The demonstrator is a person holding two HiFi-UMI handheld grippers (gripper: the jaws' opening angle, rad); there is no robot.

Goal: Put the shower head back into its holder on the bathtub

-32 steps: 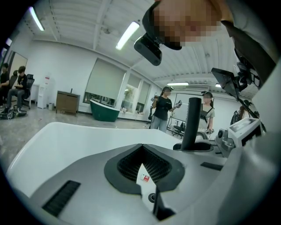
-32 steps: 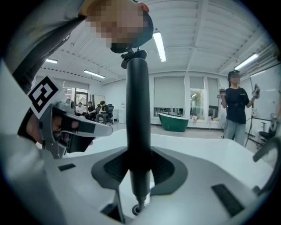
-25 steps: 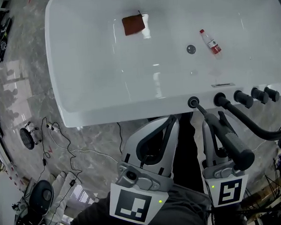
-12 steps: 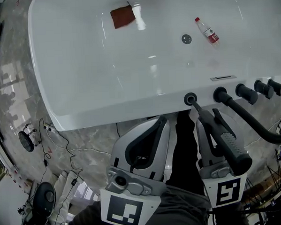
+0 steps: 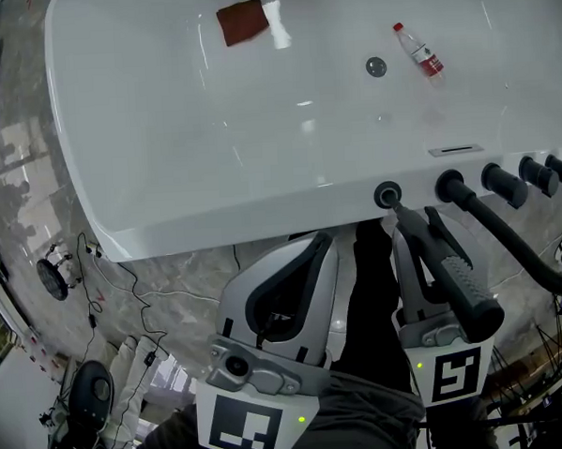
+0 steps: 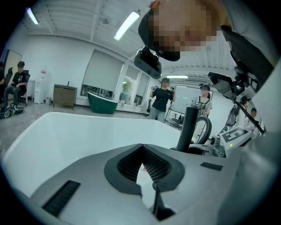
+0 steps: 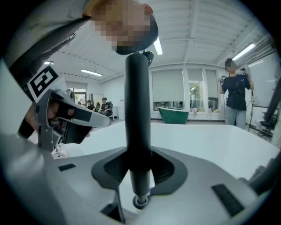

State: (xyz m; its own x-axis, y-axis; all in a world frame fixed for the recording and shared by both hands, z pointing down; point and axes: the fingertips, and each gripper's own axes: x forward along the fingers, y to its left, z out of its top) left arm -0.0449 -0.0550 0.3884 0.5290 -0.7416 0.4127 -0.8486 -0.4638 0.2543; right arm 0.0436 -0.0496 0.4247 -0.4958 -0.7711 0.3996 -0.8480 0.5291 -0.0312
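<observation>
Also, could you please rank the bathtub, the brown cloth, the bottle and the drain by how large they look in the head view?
1. bathtub, by far the largest
2. brown cloth
3. bottle, about as long as the cloth but much thinner
4. drain, the smallest

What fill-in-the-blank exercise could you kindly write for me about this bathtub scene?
The right tool is shut on the shower head, which is ____ in colour.
The bottle lying in the bathtub has a ____ cap.
In the head view, the brown cloth lies ____ of the drain.
Missing words: black; red; left.
</observation>
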